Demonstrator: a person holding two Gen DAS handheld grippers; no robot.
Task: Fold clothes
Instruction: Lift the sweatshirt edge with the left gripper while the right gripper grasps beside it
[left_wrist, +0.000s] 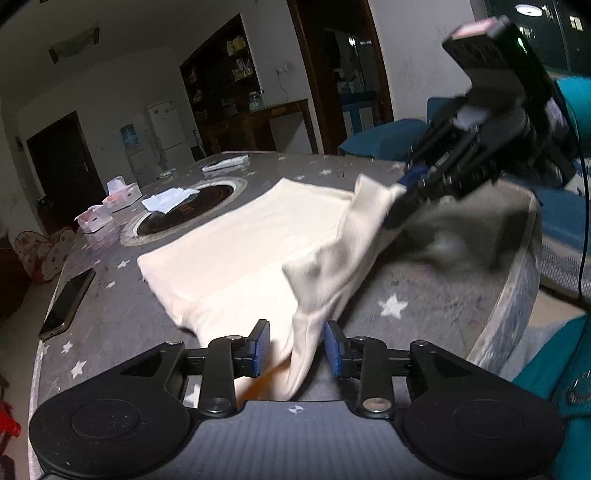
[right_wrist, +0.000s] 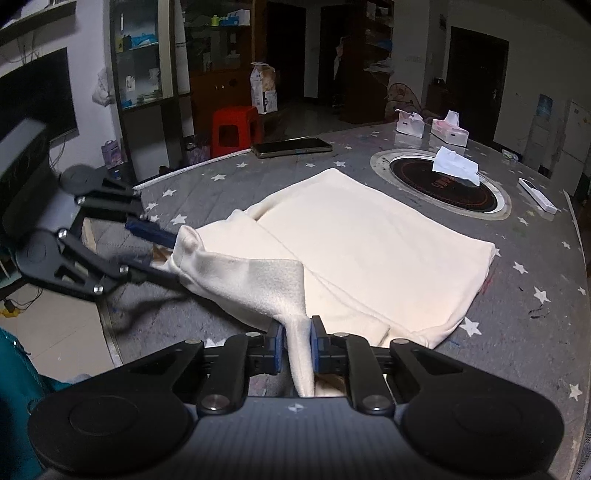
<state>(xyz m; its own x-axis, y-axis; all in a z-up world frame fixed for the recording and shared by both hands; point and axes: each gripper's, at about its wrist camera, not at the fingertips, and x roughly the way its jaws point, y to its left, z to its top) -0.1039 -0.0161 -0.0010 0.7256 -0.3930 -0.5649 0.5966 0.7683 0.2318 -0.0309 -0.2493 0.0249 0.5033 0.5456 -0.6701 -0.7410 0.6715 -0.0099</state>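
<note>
Dim living-room light falls on the grey star-printed worktop (right_wrist: 517, 314), where the cream garment (right_wrist: 369, 251) lies mostly flat just near the round black hob (right_wrist: 443, 184) set into the surface. I judge I am mid-fold: one near flap of the cloth is lifted off the worktop and stretched between my two tools. My right gripper (right_wrist: 298, 343) has its fingers clamped on a pinched strip of that flap. My left gripper (left_wrist: 297, 347) has its fingers apart; the cloth hangs between them, brushing the right-hand pad at most, so I would not call it held. Next I should either close the left fingers again or let that corner drop, then carry the flap over the body of the garment and lay it square. Both tools point downward at the near edge, the right one tilted in from the right.
</note>
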